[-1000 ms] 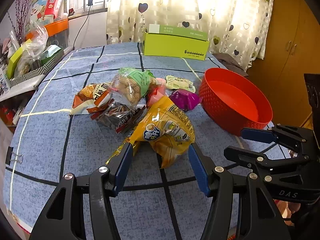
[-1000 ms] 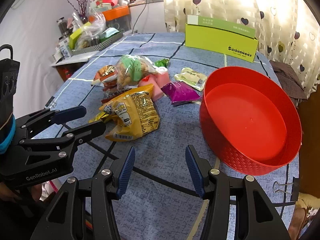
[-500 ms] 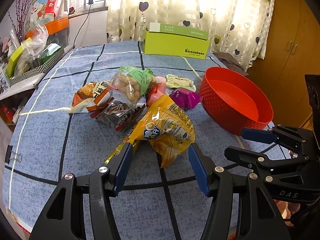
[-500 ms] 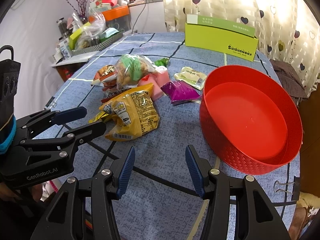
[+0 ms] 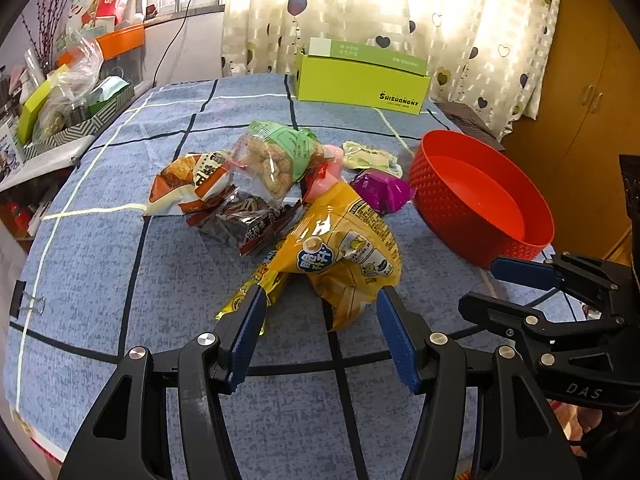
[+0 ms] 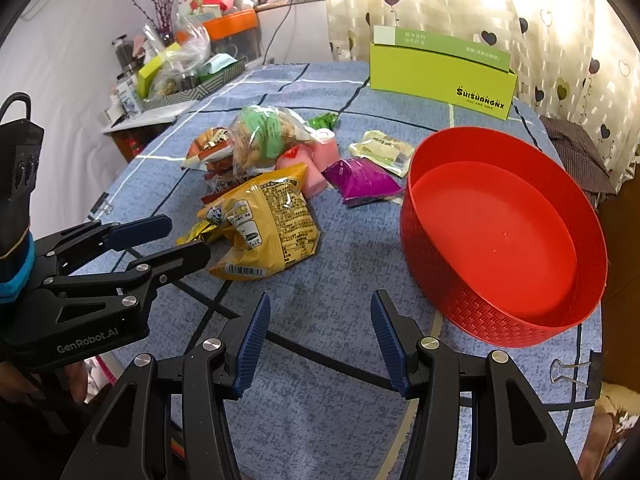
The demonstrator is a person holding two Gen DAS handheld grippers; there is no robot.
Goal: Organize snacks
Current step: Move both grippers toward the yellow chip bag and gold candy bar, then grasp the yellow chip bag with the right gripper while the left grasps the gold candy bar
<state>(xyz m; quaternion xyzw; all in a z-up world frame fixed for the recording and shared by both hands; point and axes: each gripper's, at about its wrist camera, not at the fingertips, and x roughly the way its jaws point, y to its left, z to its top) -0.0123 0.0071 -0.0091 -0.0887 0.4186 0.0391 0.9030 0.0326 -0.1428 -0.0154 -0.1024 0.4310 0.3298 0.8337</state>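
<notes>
A pile of snack bags lies mid-table: a yellow chip bag nearest me, a dark red bag, an orange-white bag, a clear peanut bag with green label, a pink pack, a purple pack and a pale pack. An empty red round basket stands to their right. My left gripper is open, its tips just short of the yellow bag. My right gripper is open and empty over bare cloth, left of the basket.
A green cardboard box stands at the table's far edge before the curtain. A cluttered side shelf is at the far left. Binder clips hold the blue cloth at the edges. A wooden cabinet stands at right.
Both grippers have barely moved; the left one has crept slightly toward the yellow bag. Nothing was grasped.
</notes>
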